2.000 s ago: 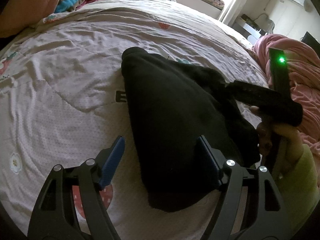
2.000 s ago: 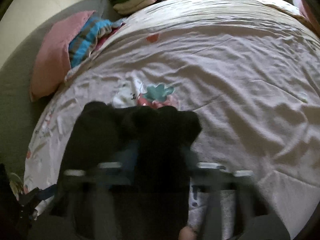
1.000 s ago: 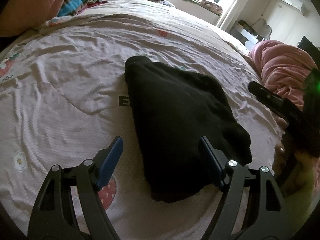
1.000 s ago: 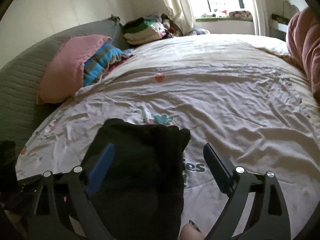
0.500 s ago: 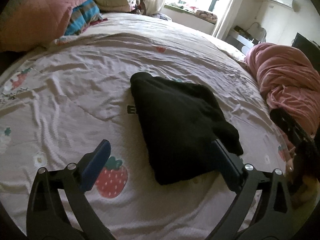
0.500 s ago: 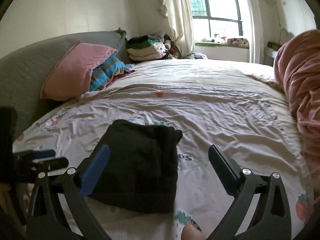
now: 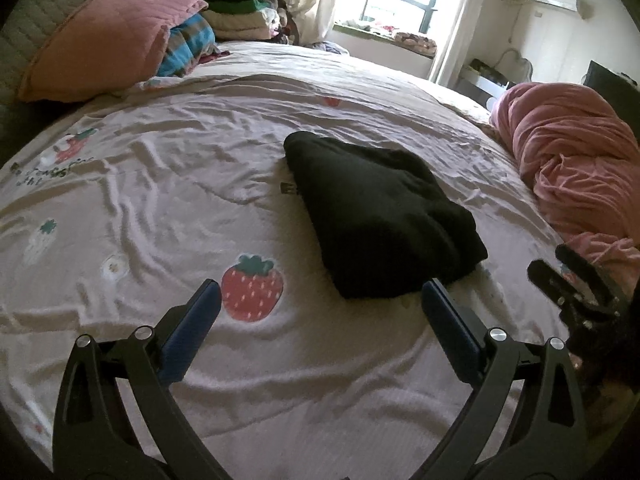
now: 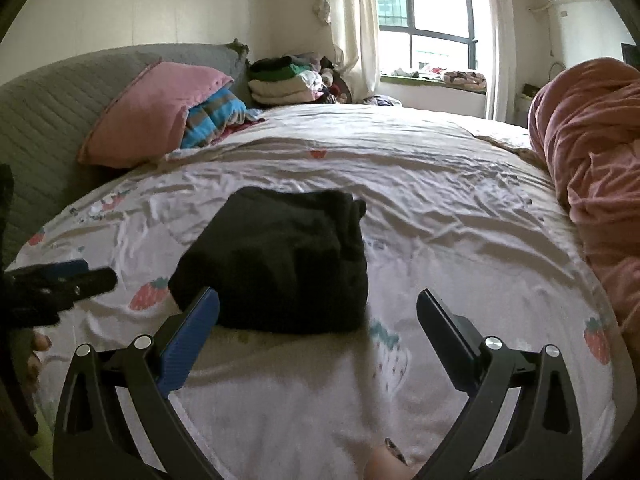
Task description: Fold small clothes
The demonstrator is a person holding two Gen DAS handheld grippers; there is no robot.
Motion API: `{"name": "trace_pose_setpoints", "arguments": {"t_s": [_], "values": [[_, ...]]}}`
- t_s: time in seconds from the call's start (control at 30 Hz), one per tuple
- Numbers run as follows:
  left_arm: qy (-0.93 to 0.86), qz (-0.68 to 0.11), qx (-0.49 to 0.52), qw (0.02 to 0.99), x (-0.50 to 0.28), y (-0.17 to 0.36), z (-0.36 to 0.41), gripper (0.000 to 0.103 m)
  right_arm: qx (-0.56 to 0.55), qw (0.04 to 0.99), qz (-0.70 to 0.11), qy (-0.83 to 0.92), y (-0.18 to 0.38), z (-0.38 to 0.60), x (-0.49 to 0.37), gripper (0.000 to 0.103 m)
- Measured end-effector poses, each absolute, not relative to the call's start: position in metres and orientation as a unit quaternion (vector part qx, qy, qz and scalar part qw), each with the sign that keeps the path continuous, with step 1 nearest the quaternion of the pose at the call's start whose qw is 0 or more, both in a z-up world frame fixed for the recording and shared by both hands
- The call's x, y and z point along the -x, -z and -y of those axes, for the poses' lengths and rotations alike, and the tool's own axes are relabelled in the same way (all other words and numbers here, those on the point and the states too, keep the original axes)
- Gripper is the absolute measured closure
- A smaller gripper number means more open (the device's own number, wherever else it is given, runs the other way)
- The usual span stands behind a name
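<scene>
Gaping wide and empty, both tongs sit clear of the cloth. The left gripper (image 7: 320, 312) has backed off since a second ago, when its fingers straddled the near end of the black garment (image 7: 380, 216); now the bundle lies just past the tips, at about twelve to one o'clock in that view. Its jaws have just been opening, with nothing but sheet between them. The right gripper (image 8: 318, 318) has pulled back too: its jaws have just been spreading to their widest, and the garment (image 8: 280, 260) that filled the gap a moment ago now lies ahead at eleven o'clock, only its near corner overlapping the left finger in the picture.

The garment rests as a compact folded packet in the middle of the bed (image 7: 140, 200), untouched by either tool. I'd judge this piece finished and let go. At two o'clock from the left tong, the pink heap (image 7: 576, 152) may hold the next one.
</scene>
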State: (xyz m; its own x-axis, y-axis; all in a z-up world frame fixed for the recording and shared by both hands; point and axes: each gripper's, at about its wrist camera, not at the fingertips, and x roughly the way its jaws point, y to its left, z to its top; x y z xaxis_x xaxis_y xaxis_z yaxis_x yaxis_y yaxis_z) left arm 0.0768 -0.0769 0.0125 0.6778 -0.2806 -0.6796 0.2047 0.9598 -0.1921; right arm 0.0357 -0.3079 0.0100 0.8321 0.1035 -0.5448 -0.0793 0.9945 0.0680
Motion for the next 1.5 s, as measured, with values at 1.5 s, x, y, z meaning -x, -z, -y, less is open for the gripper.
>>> {"name": "trace_pose_setpoints", "arguments": {"t_s": [1.5], "values": [[0.114, -0.388, 0.030, 0.914, -0.037, 0.013, 0.065, 0.009, -0.016, 0.945, -0.328, -0.010, 0.035, 0.287, 0.007, 0.004]]}}
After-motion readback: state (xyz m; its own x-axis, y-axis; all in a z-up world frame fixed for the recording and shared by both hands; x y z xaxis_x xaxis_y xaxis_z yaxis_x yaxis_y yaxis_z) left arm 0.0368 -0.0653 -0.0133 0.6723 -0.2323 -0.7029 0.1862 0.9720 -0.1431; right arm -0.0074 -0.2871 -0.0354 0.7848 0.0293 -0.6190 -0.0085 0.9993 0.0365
